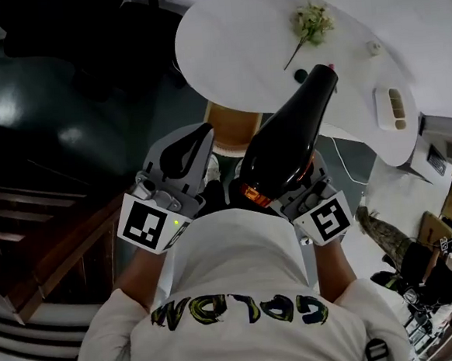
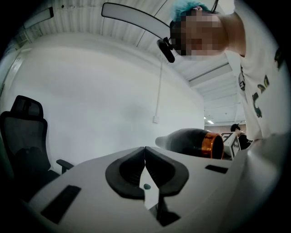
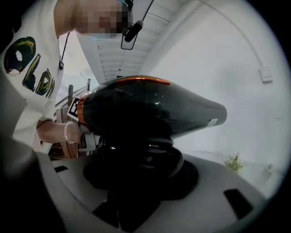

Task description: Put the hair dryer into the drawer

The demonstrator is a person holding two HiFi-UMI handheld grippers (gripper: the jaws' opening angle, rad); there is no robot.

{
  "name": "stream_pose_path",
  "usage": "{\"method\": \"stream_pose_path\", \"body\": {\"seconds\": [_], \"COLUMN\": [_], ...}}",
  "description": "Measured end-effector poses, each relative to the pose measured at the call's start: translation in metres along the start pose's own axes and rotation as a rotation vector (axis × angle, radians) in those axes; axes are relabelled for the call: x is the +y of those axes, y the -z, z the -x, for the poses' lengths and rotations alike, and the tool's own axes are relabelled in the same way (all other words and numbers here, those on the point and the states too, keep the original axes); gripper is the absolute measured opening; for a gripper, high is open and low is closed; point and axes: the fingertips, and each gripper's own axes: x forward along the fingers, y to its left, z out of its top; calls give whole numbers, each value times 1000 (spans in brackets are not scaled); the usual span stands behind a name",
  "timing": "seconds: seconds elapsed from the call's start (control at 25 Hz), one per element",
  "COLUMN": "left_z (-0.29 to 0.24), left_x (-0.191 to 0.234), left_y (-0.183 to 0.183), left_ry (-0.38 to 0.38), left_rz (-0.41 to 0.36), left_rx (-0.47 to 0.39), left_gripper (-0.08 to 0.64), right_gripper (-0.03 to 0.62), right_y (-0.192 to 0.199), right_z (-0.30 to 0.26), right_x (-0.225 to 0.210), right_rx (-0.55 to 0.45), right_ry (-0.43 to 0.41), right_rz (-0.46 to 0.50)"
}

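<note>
Looking down from the head, we carry the dryer (image 1: 289,136) in the right gripper (image 1: 285,190), nozzle toward the table (image 1: 231,43); no drawer shows. Left gripper view: the left gripper (image 2: 145,170) is closed and empty, probably spare for the drawer. Right gripper view: jaws clamp the dryer's handle for a steady carry.

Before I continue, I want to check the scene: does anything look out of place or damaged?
Only a flower sprig lies loose on the white table, in no vase. The hair dryer shows no damage.

White table (image 1: 231,47) with flower sprig (image 1: 312,23)
</note>
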Motion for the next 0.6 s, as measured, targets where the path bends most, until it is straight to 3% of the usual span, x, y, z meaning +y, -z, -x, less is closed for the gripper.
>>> {"method": "stream_pose_path", "body": {"seconds": [0.36, 0.6], "left_z": [0, 4], "left_x": [10, 14], "left_y": [62, 110], "left_ry": [11, 23], "left_rz": [52, 100], "left_rx": [82, 170], "left_gripper": [12, 20], "right_gripper": [244, 244], "right_y": [74, 125], "right_z": [-17, -24], "right_x": [21, 44], "right_rx": [153, 264], "right_ry": [-119, -251], "right_rz": [-26, -38]}}
